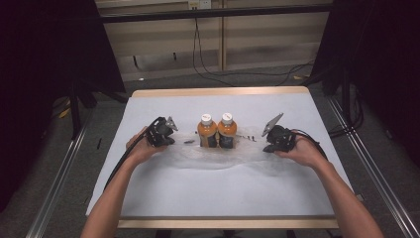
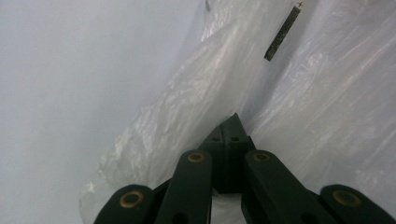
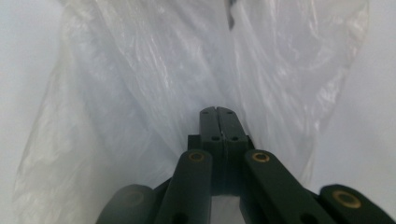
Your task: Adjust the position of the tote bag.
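Two orange-filled, white-capped plastic bottles point(image 1: 218, 130) upright, touching side by side, mid white surface point(image 1: 223, 188), standing on thin clear crinkled plastic bag point(image 1: 218, 158). Bag spread flat, long axis left-right, bottles midway between both tongs. Left tongs point(image 1: 171, 135) at bag's left end, jaws closed, pinching film point(image 2: 187, 107). Right tongs point(image 1: 266, 141) at right end, likewise clamped on film point(image 3: 154, 84). Likely next: lift edges around bottles.

Two bottles point(image 1: 217, 131) of orange liquid with white caps and dark labels are seen on a pale grey-white table point(image 1: 218, 183) edged in light wood. A clear plastic bag point(image 1: 247, 153) carries black markings. Black gripper jaws bear brass-coloured rivets.
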The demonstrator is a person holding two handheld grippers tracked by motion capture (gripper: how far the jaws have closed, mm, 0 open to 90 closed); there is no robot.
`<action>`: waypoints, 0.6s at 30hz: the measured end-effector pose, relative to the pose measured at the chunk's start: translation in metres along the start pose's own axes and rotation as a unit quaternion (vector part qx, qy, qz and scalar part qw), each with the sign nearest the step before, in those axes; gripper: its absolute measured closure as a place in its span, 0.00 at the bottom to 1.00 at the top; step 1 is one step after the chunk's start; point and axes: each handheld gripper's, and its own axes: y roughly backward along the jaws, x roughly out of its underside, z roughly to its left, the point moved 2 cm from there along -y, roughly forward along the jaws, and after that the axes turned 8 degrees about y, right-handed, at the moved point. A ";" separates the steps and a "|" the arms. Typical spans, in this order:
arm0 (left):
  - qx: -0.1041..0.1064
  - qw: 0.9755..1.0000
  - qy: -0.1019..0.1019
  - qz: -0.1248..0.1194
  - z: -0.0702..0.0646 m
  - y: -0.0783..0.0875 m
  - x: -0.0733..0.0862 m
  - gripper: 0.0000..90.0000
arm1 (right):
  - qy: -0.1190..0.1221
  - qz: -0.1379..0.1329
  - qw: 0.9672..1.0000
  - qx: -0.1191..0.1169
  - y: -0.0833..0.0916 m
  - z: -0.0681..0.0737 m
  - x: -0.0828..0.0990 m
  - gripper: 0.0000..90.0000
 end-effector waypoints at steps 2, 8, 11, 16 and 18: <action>0.012 1.000 0.007 -0.004 0.004 0.000 0.002 1.00 | 0.005 0.013 1.000 0.003 0.003 0.000 0.005 1.00; 0.012 1.000 0.004 -0.007 0.005 0.001 0.004 1.00 | -0.001 0.059 0.998 0.037 0.012 -0.011 0.022 1.00; 0.021 1.000 0.011 -0.010 0.005 0.002 0.006 1.00 | -0.010 0.052 0.998 0.043 0.010 -0.019 0.024 1.00; 0.017 1.000 0.001 -0.007 0.003 0.003 0.007 1.00 | -0.019 0.047 0.996 0.073 0.006 -0.029 0.023 1.00; 0.017 1.000 0.004 -0.009 0.002 0.003 0.007 1.00 | -0.022 0.042 0.996 0.081 0.005 -0.032 0.023 1.00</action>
